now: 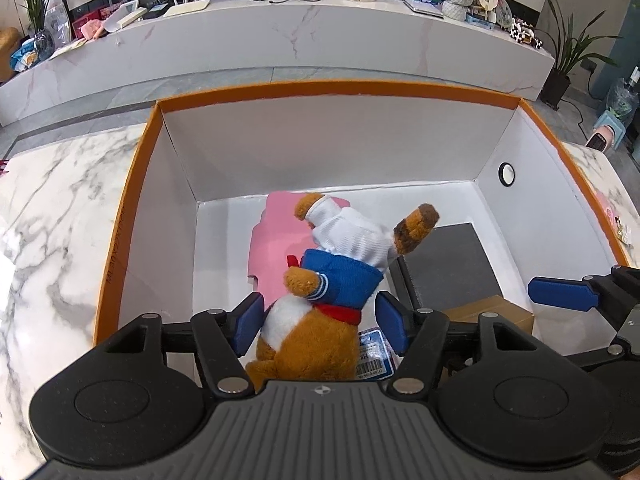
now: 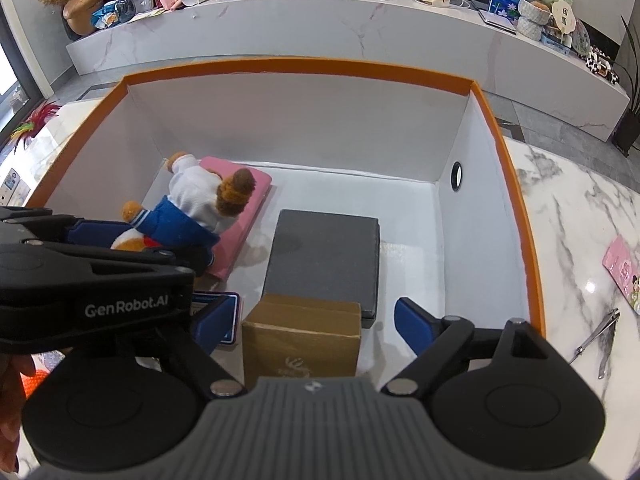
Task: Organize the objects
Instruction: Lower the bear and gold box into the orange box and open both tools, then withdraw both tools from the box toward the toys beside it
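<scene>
Inside the big orange box [image 1: 120, 240], the left gripper [image 1: 320, 322] squeezes a brown toy bear [image 1: 320, 300] in white and blue clothes. The bear hangs over a pink pad [image 2: 248, 204] on the box floor. The right gripper [image 2: 316, 320] is spread wide over a small brown box [image 2: 302, 344], beside a gray block [image 2: 324, 252].

Both wrist cameras look steeply down, close, into the shared orange-rimmed box [image 1: 132, 184]; edges warp.
</scene>
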`<state>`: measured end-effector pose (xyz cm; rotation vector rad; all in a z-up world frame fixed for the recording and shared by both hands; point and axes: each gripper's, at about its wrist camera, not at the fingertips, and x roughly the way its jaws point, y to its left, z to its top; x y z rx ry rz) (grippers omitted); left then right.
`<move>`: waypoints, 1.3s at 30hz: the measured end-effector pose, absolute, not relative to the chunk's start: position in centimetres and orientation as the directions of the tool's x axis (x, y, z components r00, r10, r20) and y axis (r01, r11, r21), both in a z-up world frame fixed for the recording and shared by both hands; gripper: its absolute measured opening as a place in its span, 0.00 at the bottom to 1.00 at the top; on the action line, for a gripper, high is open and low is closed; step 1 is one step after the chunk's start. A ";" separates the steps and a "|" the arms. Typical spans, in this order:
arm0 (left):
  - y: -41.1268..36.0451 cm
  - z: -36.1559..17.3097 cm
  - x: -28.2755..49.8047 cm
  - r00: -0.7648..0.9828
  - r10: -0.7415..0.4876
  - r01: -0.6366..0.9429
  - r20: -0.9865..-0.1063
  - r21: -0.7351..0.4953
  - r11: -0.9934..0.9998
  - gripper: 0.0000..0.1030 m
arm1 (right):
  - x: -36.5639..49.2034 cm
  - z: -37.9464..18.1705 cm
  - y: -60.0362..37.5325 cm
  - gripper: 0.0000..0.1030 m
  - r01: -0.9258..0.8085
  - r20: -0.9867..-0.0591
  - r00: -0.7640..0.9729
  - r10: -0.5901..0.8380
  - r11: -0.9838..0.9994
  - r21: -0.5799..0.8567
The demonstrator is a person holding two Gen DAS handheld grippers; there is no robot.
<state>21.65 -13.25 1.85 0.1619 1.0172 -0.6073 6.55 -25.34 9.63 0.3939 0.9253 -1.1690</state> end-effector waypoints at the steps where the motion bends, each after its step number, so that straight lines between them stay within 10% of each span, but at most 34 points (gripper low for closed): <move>1: -13.3 1.9 21.5 0.381 -0.400 0.545 -0.834 -0.146 0.825 0.70 | 6.6 9.7 -25.4 0.87 0.905 -0.787 0.093 -0.610 0.381 -0.188; 39: -11.8 5.1 19.7 0.479 -0.408 0.518 -0.777 -0.125 0.846 0.79 | 5.8 12.3 -22.7 0.89 0.766 -0.722 0.292 -0.627 0.606 -0.216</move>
